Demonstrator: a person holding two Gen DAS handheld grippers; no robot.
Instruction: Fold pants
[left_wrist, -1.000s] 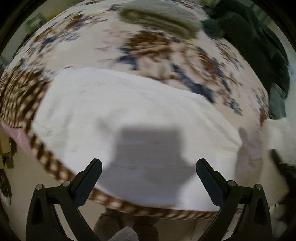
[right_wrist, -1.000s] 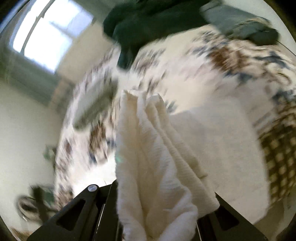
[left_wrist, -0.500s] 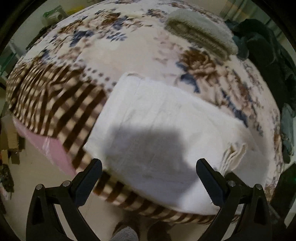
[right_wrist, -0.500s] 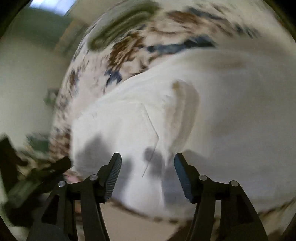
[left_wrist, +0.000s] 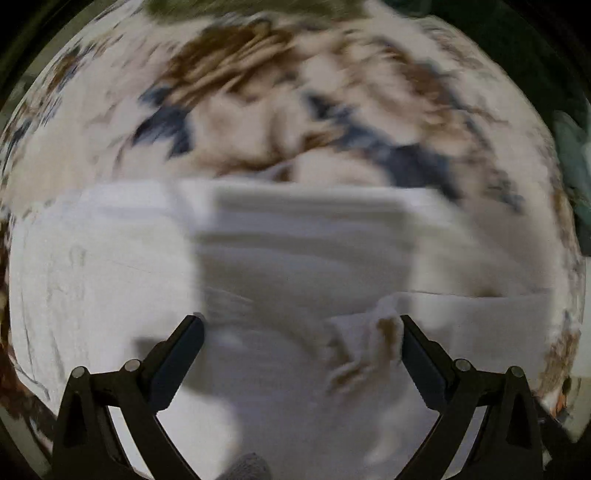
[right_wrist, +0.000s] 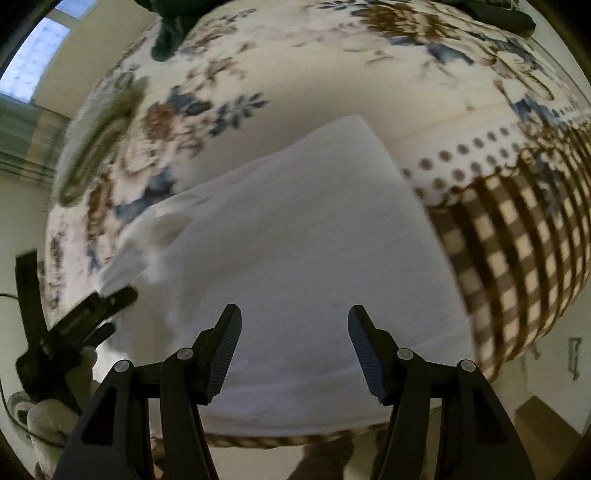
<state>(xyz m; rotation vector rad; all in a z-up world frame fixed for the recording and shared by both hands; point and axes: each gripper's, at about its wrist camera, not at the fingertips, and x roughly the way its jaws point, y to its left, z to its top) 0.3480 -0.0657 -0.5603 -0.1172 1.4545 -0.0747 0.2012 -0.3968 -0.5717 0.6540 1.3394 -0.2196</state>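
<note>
Lying folded on the floral blanket, white pants, right gripper spread empty above them, left gripper likewise parted, apparently holding nothing through blur.

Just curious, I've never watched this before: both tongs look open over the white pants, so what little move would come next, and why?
Probably the left tongs dip and close on the rumpled cloth edge between the fingers. The white pants lie folded flat on the floral blanket, and the right tongs hang open above them, holding nothing.
</note>
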